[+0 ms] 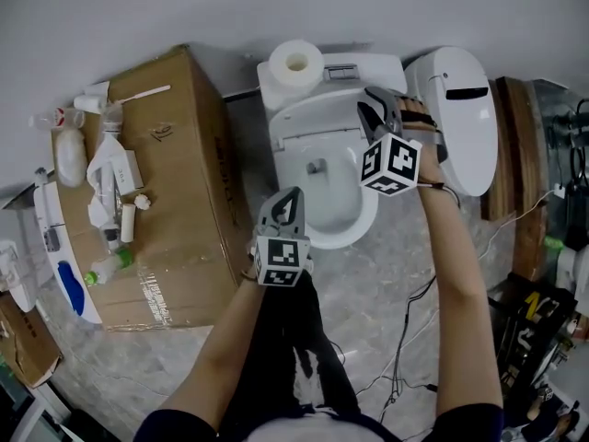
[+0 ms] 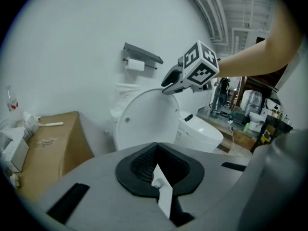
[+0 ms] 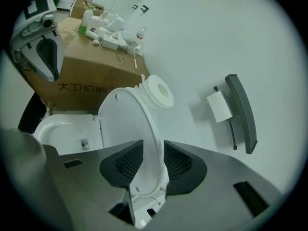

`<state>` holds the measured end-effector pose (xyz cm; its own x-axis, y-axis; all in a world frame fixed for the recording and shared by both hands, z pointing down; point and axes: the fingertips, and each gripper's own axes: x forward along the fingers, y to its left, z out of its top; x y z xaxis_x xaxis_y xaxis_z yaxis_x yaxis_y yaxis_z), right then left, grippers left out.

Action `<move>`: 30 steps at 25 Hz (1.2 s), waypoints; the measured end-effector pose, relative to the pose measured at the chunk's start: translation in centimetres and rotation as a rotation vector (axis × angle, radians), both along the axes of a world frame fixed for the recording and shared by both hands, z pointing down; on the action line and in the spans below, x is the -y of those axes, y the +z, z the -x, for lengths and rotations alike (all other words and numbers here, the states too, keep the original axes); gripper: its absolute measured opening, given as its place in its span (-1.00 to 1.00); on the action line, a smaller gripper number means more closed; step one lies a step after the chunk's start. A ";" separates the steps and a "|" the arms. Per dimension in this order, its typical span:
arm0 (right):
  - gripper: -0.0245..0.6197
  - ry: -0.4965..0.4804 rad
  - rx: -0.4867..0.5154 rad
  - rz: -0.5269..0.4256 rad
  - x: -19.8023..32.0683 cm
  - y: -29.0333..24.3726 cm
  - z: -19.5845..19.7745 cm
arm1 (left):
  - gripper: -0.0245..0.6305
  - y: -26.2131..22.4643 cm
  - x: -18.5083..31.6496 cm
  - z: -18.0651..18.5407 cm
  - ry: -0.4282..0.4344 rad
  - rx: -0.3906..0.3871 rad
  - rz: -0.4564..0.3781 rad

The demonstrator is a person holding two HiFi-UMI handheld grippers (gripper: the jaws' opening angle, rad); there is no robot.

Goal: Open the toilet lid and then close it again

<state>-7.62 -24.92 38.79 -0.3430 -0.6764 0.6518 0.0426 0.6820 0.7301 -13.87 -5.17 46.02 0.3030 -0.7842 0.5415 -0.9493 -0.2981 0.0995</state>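
Counted two toilets: a near toilet (image 1: 363, 226) with one lid (image 3: 125, 129), and a second toilet (image 1: 465, 122). Counted two handheld grippers, a left gripper (image 1: 293, 193) and a right gripper (image 1: 373, 101). Noted two marker cubes, a left cube (image 1: 281, 261) and a right cube (image 1: 391, 164). Found one cardboard box (image 1: 179, 201). Tallied two paper rolls: a tank roll (image 1: 296, 63) and a wall roll (image 3: 220, 106) in one wall holder (image 3: 243, 114). Left the small bottles and packets (image 1: 110, 191) on the box untallied, too jumbled to count.

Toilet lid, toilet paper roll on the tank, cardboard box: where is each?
toilet lid (image 2: 149, 124), left gripper view, its raised underside.
toilet paper roll (image 1: 311, 63), head view, top beside core.
cardboard box (image 1: 175, 155), head view, bare top face.
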 end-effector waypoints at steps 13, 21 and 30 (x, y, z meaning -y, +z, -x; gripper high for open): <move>-0.70 -0.012 -0.152 0.007 1.6 0.9 0.2 | -0.91 0.8 -2.1 -0.5 0.049 0.011 0.024; -0.70 0.033 -0.045 -0.008 -1.1 0.5 -0.9 | -0.88 -0.7 -1.7 0.4 0.049 0.002 0.026; -0.70 0.049 0.031 -0.009 -6.1 0.5 -2.9 | -0.63 -1.8 -1.2 -1.0 0.152 0.200 -0.043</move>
